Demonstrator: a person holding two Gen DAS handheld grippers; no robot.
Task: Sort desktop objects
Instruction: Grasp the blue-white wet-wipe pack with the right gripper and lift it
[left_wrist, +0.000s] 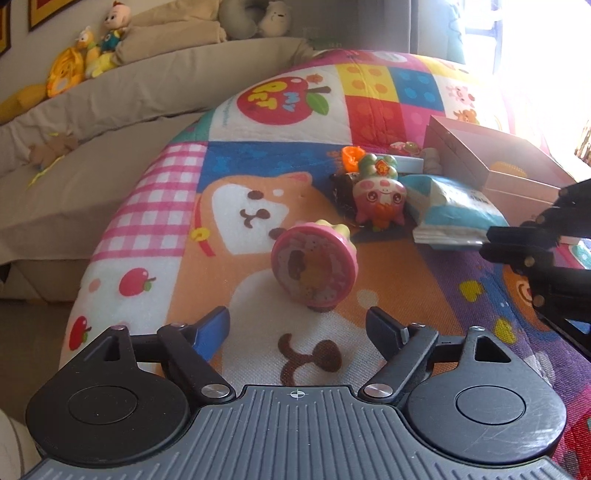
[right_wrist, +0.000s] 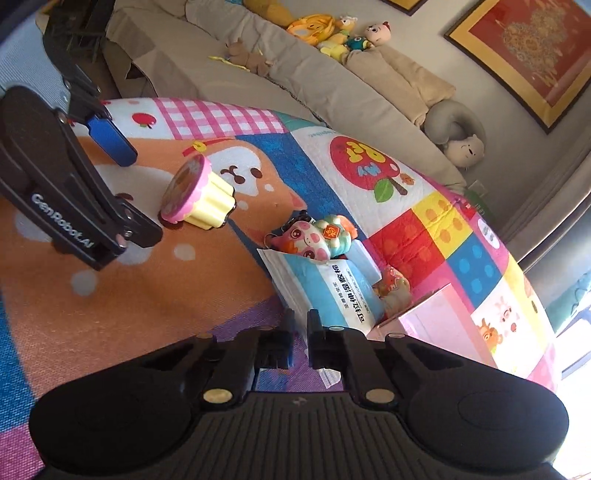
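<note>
A pink and yellow cupcake toy (left_wrist: 314, 269) (right_wrist: 199, 195) lies on its side on the patterned play mat (left_wrist: 258, 155). My left gripper (left_wrist: 299, 325) (right_wrist: 129, 184) stands open just short of it, with nothing between the fingers. A blue and white wipes packet (left_wrist: 450, 210) (right_wrist: 332, 291) lies to the right. My right gripper (right_wrist: 301, 328) (left_wrist: 487, 242) is shut on the packet's near edge. A pink pig plush toy (left_wrist: 380, 199) (right_wrist: 306, 240) rests against the packet's far side.
A pink cardboard box (left_wrist: 498, 162) (right_wrist: 436, 321) stands open beyond the packet, with small toys (right_wrist: 395, 288) beside it. An orange item (left_wrist: 352, 157) sits behind the pig. A beige sofa (left_wrist: 110, 122) with soft toys runs along the mat's far side.
</note>
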